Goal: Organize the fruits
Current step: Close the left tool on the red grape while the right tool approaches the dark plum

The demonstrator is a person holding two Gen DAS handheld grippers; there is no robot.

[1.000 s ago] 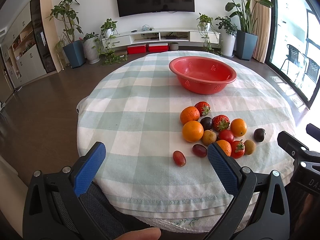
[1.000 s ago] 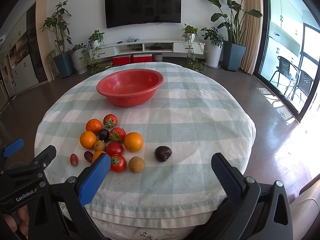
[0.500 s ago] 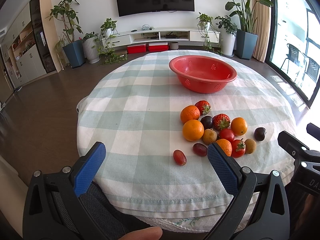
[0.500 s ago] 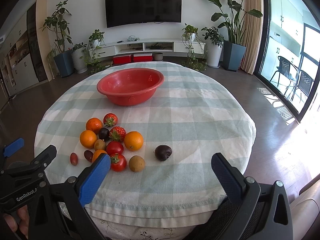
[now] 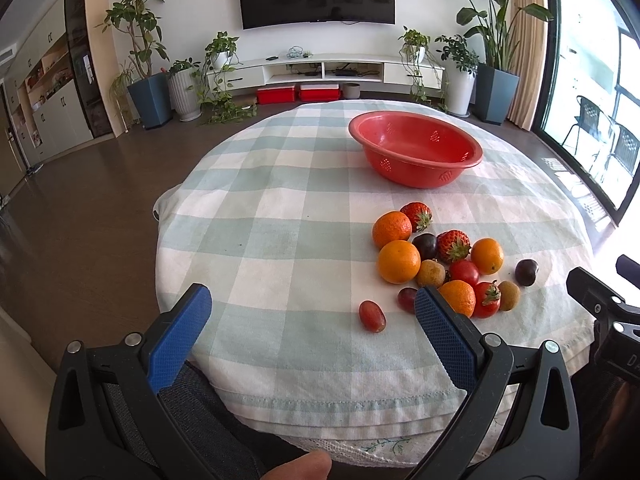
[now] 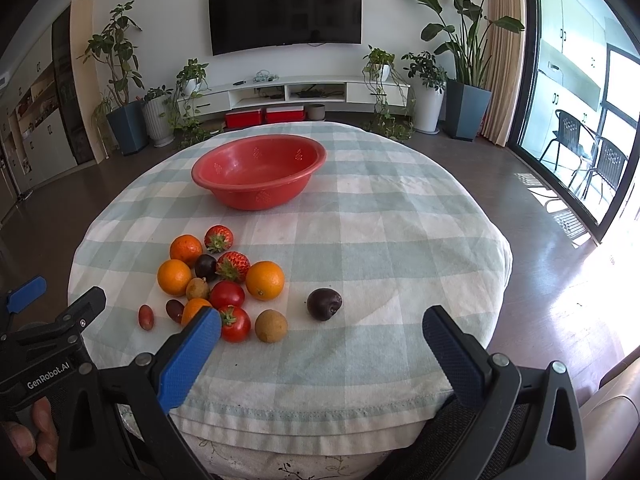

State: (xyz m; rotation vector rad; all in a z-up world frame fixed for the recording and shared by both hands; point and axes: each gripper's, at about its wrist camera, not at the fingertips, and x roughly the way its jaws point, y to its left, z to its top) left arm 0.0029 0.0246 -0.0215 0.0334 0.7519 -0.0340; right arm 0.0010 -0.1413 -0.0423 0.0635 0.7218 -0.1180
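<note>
A pile of fruit lies on the checked tablecloth (image 5: 280,248): oranges (image 5: 399,261), strawberries (image 5: 453,245), tomatoes (image 6: 235,323), small brown fruits (image 6: 271,325), red grapes (image 5: 372,316) and a dark plum (image 6: 324,304) set a little apart to the right. An empty red bowl (image 5: 416,154) stands behind the pile; it also shows in the right wrist view (image 6: 258,170). My left gripper (image 5: 312,314) is open and empty over the table's near edge, left of the pile. My right gripper (image 6: 320,338) is open and empty, just in front of the plum.
The round table's near edge (image 6: 320,420) lies under both grippers. The left gripper's body (image 6: 44,344) shows at the left of the right wrist view. Beyond the table are a TV unit (image 6: 296,92), potted plants (image 6: 466,112) and a glass door (image 6: 580,120).
Both grippers have crept very slightly forward; the fruit and bowl have not moved. Both stay open.
</note>
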